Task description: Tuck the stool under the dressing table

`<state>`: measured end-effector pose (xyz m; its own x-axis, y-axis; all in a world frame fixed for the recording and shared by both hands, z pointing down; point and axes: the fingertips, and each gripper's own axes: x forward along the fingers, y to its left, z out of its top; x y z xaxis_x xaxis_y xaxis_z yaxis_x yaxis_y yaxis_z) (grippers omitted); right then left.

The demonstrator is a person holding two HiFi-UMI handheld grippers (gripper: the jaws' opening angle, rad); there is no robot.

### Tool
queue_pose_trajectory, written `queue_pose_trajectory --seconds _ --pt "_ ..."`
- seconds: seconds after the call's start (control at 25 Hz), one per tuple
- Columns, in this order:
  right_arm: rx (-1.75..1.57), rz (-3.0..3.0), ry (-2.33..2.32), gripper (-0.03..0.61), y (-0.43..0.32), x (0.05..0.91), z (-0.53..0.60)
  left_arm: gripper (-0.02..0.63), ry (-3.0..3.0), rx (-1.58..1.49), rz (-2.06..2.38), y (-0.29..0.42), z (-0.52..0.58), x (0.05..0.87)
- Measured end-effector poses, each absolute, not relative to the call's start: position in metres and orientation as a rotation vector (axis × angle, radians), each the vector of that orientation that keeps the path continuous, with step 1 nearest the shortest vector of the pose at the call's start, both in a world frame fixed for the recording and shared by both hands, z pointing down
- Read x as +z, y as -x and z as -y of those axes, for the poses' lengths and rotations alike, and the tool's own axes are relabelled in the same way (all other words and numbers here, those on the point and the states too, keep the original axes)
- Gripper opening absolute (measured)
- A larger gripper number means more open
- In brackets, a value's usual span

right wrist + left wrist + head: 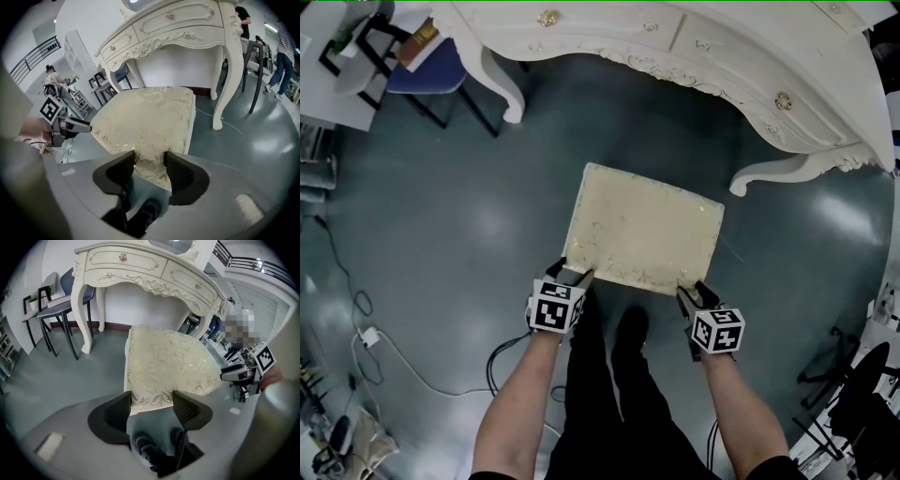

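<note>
A stool with a cream, gold-patterned cushion stands on the grey floor just in front of the white dressing table, outside its leg space. My left gripper is at the cushion's near left corner. In the left gripper view its jaws stand wide, with the cushion's edge between the pads. My right gripper is at the near right corner. Its jaws flank the cushion's edge closely, and no dent shows in the fabric.
The table's curved legs frame the gap behind the stool. A dark blue chair stands at the back left. Cables lie on the floor at left, a black stand at right. The person's shoe is right behind the stool.
</note>
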<state>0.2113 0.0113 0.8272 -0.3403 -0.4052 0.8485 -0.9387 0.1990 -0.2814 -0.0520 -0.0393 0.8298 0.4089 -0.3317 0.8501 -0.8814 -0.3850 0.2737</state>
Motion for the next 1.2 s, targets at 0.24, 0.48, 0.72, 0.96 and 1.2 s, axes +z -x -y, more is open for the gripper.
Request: queue_pose_trajectory --seconds 0.24,0.48,0.72,0.96,1.2 --pt "1.097 1.866 -1.262 0.213 -0.199 0.826 0.0 0.302 -1.923 0.914 1.095 0.063 0.056 0.828" --pt "1.072 1.891 -1.286 0.213 -0.181 0.825 0.033 0.301 -1.914 0.9 1.121 0.082 0.088 0.826" --pt "1.029 1.904 -1.285 0.213 -0.162 0.821 0.074 0.301 -1.902 0.858 1.152 0.103 0.118 0.824" --pt "1.021 1.913 -1.291 0.213 -0.138 0.819 0.113 0.299 -1.907 0.841 1.167 0.127 0.153 0.823" --pt "1.014 1.929 -1.339 0.213 -0.122 0.817 0.15 0.298 -1.948 0.839 1.154 0.144 0.194 0.82"
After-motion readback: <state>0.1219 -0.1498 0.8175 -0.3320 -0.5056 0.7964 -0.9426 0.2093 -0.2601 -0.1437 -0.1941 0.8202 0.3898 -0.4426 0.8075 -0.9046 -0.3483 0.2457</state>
